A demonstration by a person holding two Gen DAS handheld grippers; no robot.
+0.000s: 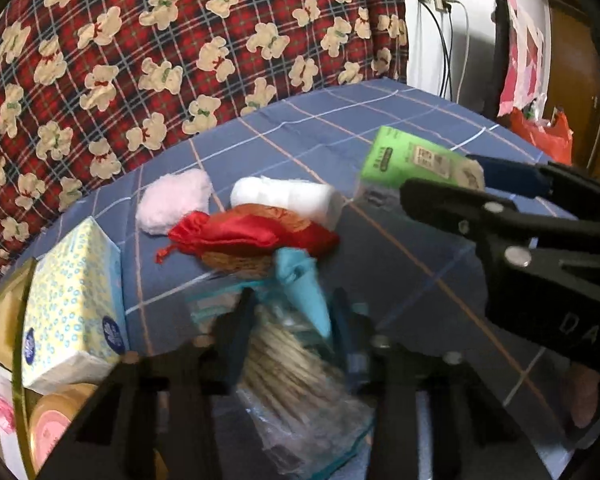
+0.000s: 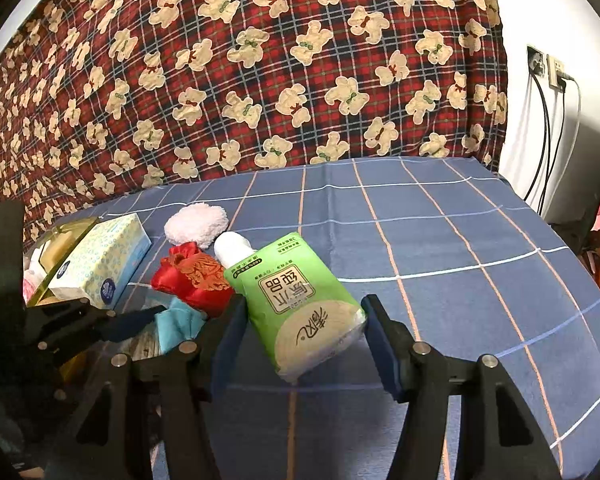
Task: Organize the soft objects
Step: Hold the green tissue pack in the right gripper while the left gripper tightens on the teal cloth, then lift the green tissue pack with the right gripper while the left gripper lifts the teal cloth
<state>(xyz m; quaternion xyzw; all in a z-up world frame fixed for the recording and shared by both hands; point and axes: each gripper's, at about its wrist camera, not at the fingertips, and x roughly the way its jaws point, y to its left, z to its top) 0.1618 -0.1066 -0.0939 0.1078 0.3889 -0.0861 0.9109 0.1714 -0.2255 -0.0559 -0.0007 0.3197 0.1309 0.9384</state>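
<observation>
From my left wrist camera: my left hand-held gripper (image 1: 296,320) stands over a clear bag of pale sticks (image 1: 292,372) on the blue checked bed sheet (image 1: 380,120), its jaws narrowed about a turquoise cloth (image 1: 304,288); blur keeps me from telling whether the pads press it. Beyond lie a red satin pouch (image 1: 240,232), a white roll (image 1: 288,196) and a pink fluffy pad (image 1: 172,200). A tissue box (image 1: 72,300) sits at left. My right hand-held gripper (image 1: 440,184) grips a green tissue pack (image 1: 412,156) at right.

From my right wrist camera: the right hand-held gripper (image 2: 300,344) is partly open, both pads closed on the green tissue pack (image 2: 300,304), held above the sheet (image 2: 460,240). The red pouch (image 2: 192,280), white roll (image 2: 232,248), pink pad (image 2: 196,224) and tissue box (image 2: 100,260) lie to the left, near the left hand-held gripper (image 2: 140,320).
</observation>
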